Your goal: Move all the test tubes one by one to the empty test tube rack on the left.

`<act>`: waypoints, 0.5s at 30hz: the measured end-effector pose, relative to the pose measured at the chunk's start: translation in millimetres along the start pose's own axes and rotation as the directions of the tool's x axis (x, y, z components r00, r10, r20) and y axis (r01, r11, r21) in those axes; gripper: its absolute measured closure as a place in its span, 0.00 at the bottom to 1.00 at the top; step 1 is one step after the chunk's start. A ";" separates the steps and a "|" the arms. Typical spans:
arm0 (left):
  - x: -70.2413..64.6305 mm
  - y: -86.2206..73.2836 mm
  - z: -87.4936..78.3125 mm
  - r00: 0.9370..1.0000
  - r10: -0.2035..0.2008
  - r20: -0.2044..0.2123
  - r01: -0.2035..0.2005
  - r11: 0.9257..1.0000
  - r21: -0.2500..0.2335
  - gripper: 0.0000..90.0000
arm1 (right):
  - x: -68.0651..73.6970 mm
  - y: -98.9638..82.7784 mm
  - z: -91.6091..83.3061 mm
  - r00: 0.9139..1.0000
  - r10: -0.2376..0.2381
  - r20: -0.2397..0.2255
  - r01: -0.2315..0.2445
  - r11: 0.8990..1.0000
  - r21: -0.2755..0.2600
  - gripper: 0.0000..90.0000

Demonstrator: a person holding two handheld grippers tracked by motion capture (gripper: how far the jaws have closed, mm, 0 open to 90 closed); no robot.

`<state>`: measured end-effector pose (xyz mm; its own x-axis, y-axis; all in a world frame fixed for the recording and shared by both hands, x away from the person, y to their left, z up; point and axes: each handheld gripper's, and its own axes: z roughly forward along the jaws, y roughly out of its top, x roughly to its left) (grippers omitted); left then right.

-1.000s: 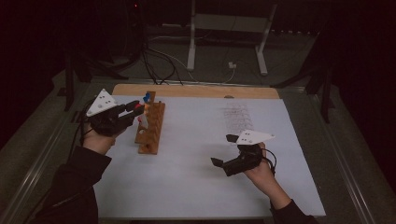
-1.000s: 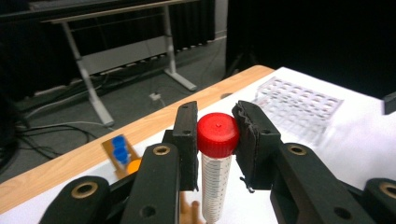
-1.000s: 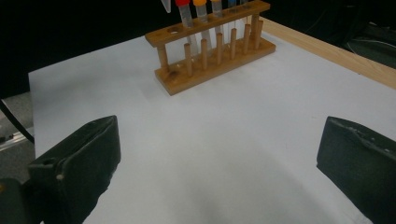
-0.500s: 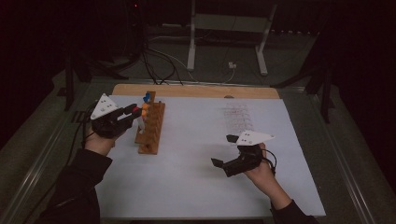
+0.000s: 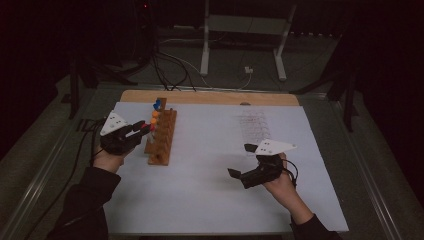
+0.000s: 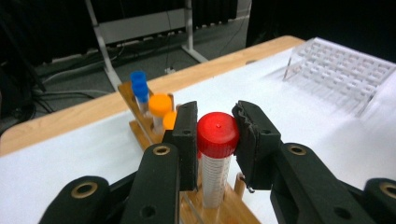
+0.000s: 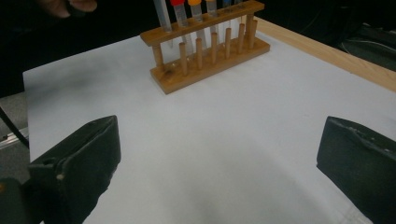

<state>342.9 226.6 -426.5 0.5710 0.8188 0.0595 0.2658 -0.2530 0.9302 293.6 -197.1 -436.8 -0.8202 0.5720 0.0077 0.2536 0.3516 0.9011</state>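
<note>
Lowered since the earlier frame: left gripper [image 6: 215, 140], now sunk closer to the long wooden tube rack [image 5: 162, 137], clenched on the red screw cap of a clear graduated plastic tube [image 6: 216, 161] standing upright in the rack's near end. Behind it, 2 orange-capped tubes [image 6: 160, 108] and 2 blue-capped tubes [image 6: 138, 84]. Unmoved: right gripper [image 5: 239, 176], released, jaws spread wide over the white table sheet [image 7: 224, 140], well apart from the rack

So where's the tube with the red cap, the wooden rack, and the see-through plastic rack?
red-capped tube [image 6: 217, 133]: left gripper view, on the top of its red cap.
wooden rack [image 7: 205, 70]: right gripper view, on the front edge of its base.
clear plastic rack [image 6: 343, 70]: left gripper view, on its grid of holes.
</note>
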 end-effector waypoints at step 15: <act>-7.3 -10.4 12.0 0.998 0.057 -0.017 -0.055 0.993 0.107 0.80 | -3.7 -0.8 -1.8 1.000 0.009 0.001 -0.009 1.000 -0.007 0.00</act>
<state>345.3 217.1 -441.0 0.5722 0.8115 0.1186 0.3152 -0.3511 0.8817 295.5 -200.8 -436.8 -0.8172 0.5762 0.0150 0.2574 0.3415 0.9039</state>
